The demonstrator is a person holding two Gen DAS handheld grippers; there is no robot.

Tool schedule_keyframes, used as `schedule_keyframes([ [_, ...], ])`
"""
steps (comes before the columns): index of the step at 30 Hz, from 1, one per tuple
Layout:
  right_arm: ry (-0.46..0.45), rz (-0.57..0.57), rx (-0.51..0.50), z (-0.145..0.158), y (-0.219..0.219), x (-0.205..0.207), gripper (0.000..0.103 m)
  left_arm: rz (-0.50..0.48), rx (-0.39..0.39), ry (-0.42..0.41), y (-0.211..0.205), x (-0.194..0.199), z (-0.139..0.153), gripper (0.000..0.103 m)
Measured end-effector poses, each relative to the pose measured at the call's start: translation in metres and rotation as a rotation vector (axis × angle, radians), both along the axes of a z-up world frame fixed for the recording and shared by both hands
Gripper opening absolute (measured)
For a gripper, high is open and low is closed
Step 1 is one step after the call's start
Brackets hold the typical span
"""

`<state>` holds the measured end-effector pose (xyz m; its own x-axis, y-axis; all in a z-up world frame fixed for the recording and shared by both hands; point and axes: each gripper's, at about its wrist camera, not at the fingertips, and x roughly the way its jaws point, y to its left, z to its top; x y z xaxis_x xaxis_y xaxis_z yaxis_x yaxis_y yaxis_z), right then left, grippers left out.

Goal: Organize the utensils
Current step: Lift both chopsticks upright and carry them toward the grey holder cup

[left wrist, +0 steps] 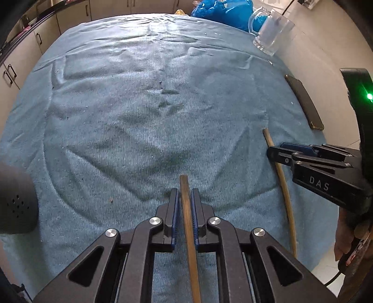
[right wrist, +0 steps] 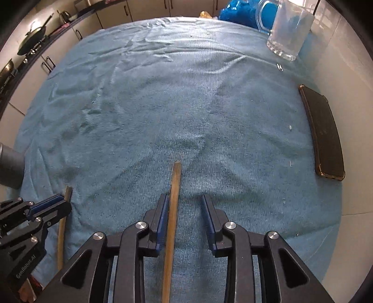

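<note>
Two wooden chopsticks lie on a blue towel (left wrist: 128,111). My left gripper (left wrist: 185,195) is shut on one chopstick (left wrist: 184,186), whose tip pokes out past the pads. My right gripper (right wrist: 184,202) is open around the other chopstick (right wrist: 174,177), which rests against the left pad; the right pad stands apart from it. The right gripper also shows in the left wrist view (left wrist: 277,151), over its chopstick (left wrist: 283,181). The left gripper shows in the right wrist view (right wrist: 58,202) with its chopstick (right wrist: 61,233). A clear glass mug (left wrist: 270,30) stands at the far right corner; it also shows in the right wrist view (right wrist: 289,30).
A dark phone (right wrist: 324,132) lies along the towel's right edge. A blue plastic bag (left wrist: 221,11) sits behind the mug. Kitchen cabinets (left wrist: 21,60) run along the left, with pans (right wrist: 32,37) on a counter. A dark grey object (left wrist: 16,202) is at the left edge.
</note>
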<state>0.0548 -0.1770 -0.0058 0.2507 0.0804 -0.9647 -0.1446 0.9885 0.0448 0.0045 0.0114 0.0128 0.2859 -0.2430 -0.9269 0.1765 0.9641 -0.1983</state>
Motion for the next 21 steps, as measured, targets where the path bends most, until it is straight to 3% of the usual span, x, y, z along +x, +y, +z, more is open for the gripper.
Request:
schedule_keyframes([
  [4,0.042,0.005,-0.036,0.000,0.007,0.010,0.030,-0.007,0.015,-0.040,-0.002,-0.008,0.001,0.009],
  [6,0.042,0.017,-0.041,0.001,0.011,0.010,0.022,-0.009,0.028,-0.065,-0.003,-0.013,0.001,0.007],
  [7,0.030,0.029,-0.042,0.001,0.014,0.008,0.012,-0.003,0.023,-0.070,-0.002,-0.015,0.001,0.007],
  [10,-0.031,0.062,-0.076,0.003,0.027,-0.003,0.007,0.030,-0.016,-0.094,0.008,-0.025,0.008,0.006],
  [15,-0.150,0.062,0.042,0.021,0.031,-0.028,0.007,0.064,-0.093,-0.215,0.027,-0.058,0.044,0.006],
  [21,-0.357,0.063,0.149,0.064,0.035,-0.075,0.007,0.086,-0.130,-0.375,0.040,-0.105,0.080,0.006],
])
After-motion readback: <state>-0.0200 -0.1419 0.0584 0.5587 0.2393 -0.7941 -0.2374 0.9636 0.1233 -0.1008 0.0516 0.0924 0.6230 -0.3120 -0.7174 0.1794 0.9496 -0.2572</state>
